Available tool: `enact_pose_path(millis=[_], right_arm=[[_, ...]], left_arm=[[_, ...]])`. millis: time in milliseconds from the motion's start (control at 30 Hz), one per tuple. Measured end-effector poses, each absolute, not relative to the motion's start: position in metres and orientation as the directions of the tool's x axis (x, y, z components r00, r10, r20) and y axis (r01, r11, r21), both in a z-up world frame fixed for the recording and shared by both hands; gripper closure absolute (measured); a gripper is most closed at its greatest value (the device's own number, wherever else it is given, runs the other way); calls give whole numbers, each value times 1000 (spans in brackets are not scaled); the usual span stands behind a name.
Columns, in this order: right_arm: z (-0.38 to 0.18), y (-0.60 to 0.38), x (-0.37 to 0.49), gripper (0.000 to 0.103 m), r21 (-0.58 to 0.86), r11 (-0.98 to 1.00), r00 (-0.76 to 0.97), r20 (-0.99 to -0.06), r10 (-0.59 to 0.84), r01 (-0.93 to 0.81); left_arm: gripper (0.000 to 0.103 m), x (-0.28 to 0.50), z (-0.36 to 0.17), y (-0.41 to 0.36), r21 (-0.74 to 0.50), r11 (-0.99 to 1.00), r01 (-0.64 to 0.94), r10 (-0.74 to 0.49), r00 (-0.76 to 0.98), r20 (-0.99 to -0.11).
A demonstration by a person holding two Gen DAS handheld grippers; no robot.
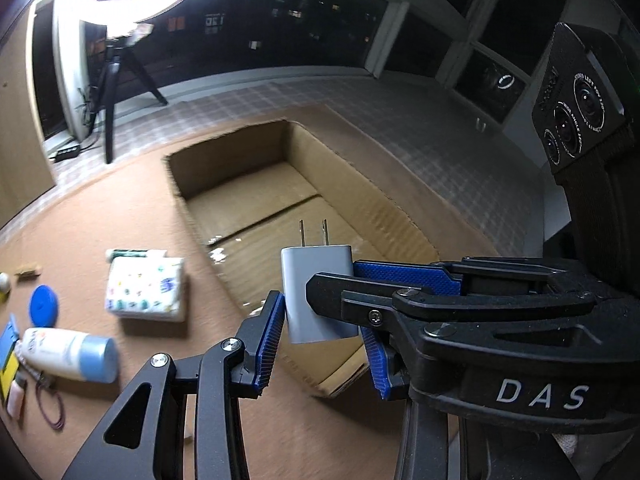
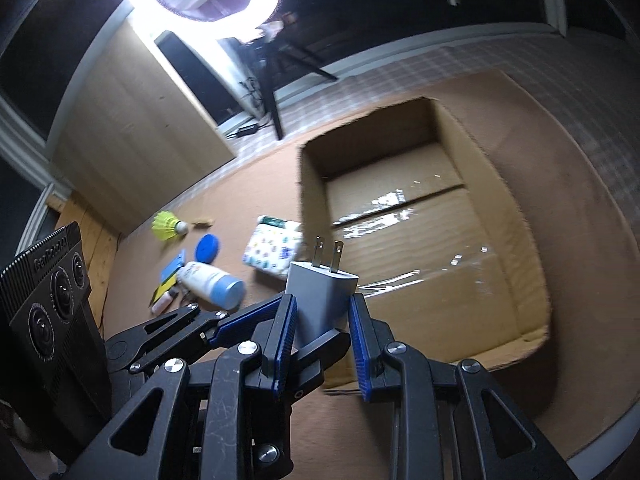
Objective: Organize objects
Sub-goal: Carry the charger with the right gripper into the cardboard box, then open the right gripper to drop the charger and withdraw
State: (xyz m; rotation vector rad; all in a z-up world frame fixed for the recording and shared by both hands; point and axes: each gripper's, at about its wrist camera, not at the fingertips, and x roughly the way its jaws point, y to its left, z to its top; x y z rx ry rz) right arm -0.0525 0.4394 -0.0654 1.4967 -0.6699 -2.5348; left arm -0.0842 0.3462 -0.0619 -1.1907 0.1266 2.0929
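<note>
A white wall charger (image 1: 316, 300) with two metal prongs pointing up is held in the air by both grippers at once. My left gripper (image 1: 320, 320) is shut on its two sides with blue pads (image 1: 268, 344). My right gripper (image 2: 323, 300) is shut on the same charger (image 2: 322, 300), and in the left wrist view its fingers (image 1: 400, 276) reach in from the right. The left gripper's fingers (image 2: 236, 324) come in from the left in the right wrist view. The charger hangs over the near edge of an open cardboard box (image 1: 240, 172) (image 2: 520, 216), whose taped floor is bare.
On the brown mat left of the box lie a patterned tissue pack (image 1: 146, 288) (image 2: 274, 250), a white bottle with a blue cap (image 1: 68, 354) (image 2: 212, 282), a blue round lid (image 1: 44, 306), a yellow shuttlecock (image 2: 166, 224) and small items. A tripod (image 1: 108, 92) with a ring light stands behind.
</note>
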Motion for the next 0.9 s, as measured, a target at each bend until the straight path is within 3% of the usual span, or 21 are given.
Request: enact_pose_path(millis=[467, 533, 600, 900], right_arm=[[-84, 458, -55, 77, 417, -896, -477, -825, -302, -154], [-85, 456, -55, 69, 405, -899, -474, -832, -287, -167], [-82, 454, -54, 46, 379, -909, -489, -834, -254, -174], [-76, 442, -54, 44, 367, -915, -499, -832, -243, -167]], left_arm=[[60, -92, -87, 379, -245, -729, -639, 514, -274, -813], [43, -94, -88, 375, -250, -734, -631, 511, -271, -816], [38, -95, -85, 369, -242, -748, -619, 504, -291, -813], [38, -95, -78, 335, -238, -778, -582, 487, -318, -814]])
